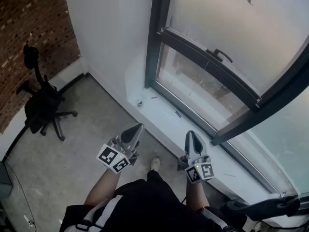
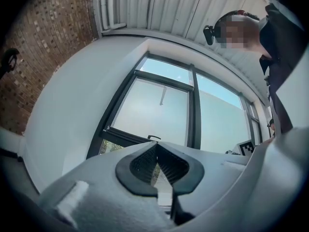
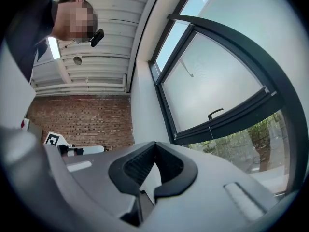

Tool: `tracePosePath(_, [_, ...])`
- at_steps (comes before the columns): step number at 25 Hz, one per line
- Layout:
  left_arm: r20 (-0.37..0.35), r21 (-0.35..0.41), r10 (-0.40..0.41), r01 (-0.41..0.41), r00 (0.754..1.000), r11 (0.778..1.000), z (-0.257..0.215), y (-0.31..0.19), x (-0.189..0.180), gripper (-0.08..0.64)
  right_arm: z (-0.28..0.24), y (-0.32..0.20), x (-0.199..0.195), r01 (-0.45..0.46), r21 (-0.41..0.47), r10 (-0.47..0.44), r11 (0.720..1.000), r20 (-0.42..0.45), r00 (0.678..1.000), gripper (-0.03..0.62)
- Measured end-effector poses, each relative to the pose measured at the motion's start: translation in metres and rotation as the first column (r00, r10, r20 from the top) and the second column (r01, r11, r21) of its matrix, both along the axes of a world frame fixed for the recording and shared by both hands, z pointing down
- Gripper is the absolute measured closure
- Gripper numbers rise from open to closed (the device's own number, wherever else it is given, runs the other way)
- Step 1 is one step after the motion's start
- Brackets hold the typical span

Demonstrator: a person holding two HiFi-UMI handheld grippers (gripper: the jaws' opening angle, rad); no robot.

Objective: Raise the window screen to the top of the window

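The window screen (image 1: 227, 23) is a pale panel in a dark window frame; its dark bottom bar (image 1: 203, 62) with a small handle (image 1: 221, 55) sits partway up, and clear glass shows below it. Both grippers hang in front of the window, short of the sill and apart from the screen. My left gripper (image 1: 137, 128) is shut with nothing in it; in its own view (image 2: 157, 145) it points toward the screen handle (image 2: 154, 137). My right gripper (image 1: 191, 136) is also shut and empty (image 3: 155, 144), with the screen handle (image 3: 215, 113) ahead to its right.
A white sill (image 1: 161, 115) runs under the window with a few small bits (image 1: 139, 102) on it. A black office chair (image 1: 43, 108) stands at the left by a brick wall (image 1: 24, 37). Another dark chair part (image 1: 260, 208) lies at the lower right. The floor is bare concrete.
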State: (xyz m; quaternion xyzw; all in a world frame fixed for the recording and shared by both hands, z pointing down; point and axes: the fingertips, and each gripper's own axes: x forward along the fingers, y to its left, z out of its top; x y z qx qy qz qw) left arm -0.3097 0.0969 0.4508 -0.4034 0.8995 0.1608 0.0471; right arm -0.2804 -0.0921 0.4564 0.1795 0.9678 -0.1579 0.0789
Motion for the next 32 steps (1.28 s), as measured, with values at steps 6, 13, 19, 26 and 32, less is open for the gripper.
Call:
tracePosePath(6, [0.029, -0.024, -0.029, 0.03, 0.999, 0.999, -0.012, -0.02, -0.067, 0.557, -0.002, -0.025, -0.078, 0.02, 0.009, -0.02, 1.0, 0.006, 1.0, 0.588])
tracePosePath(13, [0.037, -0.039, 0.036, -0.034, 0.999, 0.999, -0.017, -0.076, -0.125, 0.557, 0.006, -0.08, -0.124, -0.043, -0.001, 0.043, 0.999, 0.005, 0.999, 0.588])
tracePosePath(19, [0.04, -0.035, 0.124, -0.123, 0.991, 0.992, -0.013, -0.129, -0.16, 0.557, 0.007, -0.13, -0.141, -0.123, 0.015, 0.123, 0.992, -0.004, 0.992, 0.588])
tracePosePath(26, [0.056, -0.001, 0.242, -0.242, 0.969, 0.97, -0.013, -0.159, -0.198, 0.557, 0.011, -0.159, -0.165, -0.238, 0.077, 0.241, 0.968, -0.025, 0.97, 0.588])
tracePosePath(32, [0.056, -0.008, 0.365, -0.365, 0.929, 0.931, -0.01, -0.179, -0.244, 0.557, 0.009, -0.152, -0.195, -0.311, 0.103, 0.318, 0.945, -0.063, 0.946, 0.549])
